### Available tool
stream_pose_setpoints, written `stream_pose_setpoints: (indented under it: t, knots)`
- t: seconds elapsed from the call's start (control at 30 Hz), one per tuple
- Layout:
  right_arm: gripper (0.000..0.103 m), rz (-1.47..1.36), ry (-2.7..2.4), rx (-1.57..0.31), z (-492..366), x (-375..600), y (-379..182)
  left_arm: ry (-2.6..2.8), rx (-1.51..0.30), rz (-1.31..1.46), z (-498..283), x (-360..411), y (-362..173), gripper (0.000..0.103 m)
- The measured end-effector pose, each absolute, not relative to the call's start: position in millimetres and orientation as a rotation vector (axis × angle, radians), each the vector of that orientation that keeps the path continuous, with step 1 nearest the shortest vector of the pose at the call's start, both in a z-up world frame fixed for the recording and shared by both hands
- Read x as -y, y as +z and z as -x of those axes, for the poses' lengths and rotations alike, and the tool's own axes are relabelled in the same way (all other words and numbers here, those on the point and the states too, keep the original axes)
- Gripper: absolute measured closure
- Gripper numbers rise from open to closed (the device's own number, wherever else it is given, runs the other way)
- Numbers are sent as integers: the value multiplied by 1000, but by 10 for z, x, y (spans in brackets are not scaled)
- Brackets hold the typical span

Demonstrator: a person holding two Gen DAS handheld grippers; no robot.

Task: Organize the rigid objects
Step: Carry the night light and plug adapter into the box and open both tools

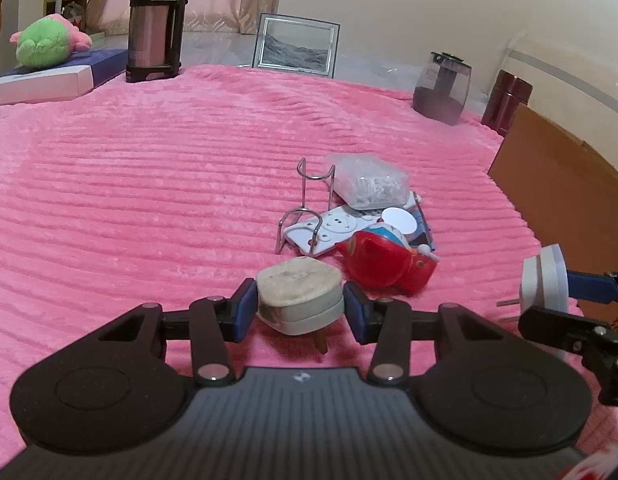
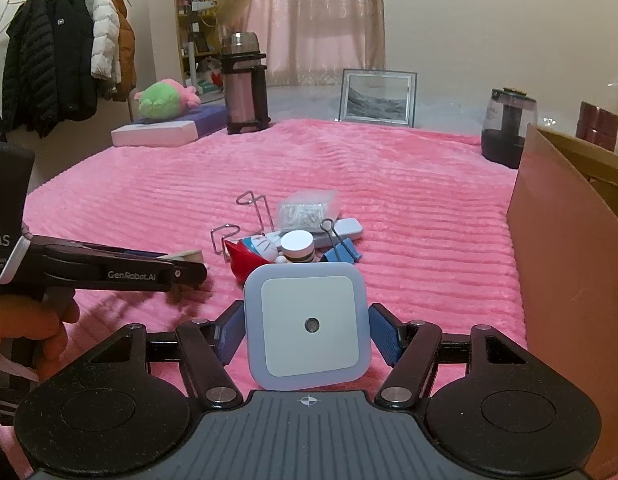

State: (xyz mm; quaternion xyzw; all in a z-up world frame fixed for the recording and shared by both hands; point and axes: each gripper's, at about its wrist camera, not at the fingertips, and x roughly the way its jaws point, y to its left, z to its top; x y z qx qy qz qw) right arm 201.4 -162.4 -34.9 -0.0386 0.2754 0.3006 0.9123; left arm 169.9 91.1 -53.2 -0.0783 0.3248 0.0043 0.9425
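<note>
My left gripper (image 1: pixel 300 300) is shut on a beige plug adapter (image 1: pixel 299 284), held just above the pink blanket (image 1: pixel 149 180) with its prongs hanging below. My right gripper (image 2: pixel 307 324) is shut on a square white night light (image 2: pixel 307 354); the night light (image 1: pixel 543 284) also shows at the right edge of the left wrist view. Ahead lies a pile: a wire holder (image 1: pixel 313 204), a clear box of small parts (image 1: pixel 369 184), a white remote (image 1: pixel 329 232), a red toy figure (image 1: pixel 385 264), a small white jar (image 2: pixel 296 246) and a blue binder clip (image 2: pixel 341 252).
An open cardboard box (image 2: pixel 569 260) stands at the right edge of the blanket. At the back are a steel thermos (image 1: pixel 155 24), a picture frame (image 1: pixel 297 44), a glass jar (image 1: pixel 443 88) and a dark red tin (image 1: pixel 507 100). A green plush toy (image 1: pixel 49 40) lies back left.
</note>
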Motion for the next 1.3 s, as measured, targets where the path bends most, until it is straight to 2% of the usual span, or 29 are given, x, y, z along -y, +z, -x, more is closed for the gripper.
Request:
stream_pose_setpoints:
  t: [0.73, 1.07, 1.3]
  knots:
    - [40, 30, 553, -425, -1434, 2032, 373, -209, -554, 81, -1140, -502, 475, 62]
    - [40, -6, 440, -342, -1304, 2729, 746, -416, -500, 18, -1173, 136, 898, 62]
    - [40, -7, 335, -357, -1482, 3450, 883, -578, -479, -46, -1394, 755, 1092, 62]
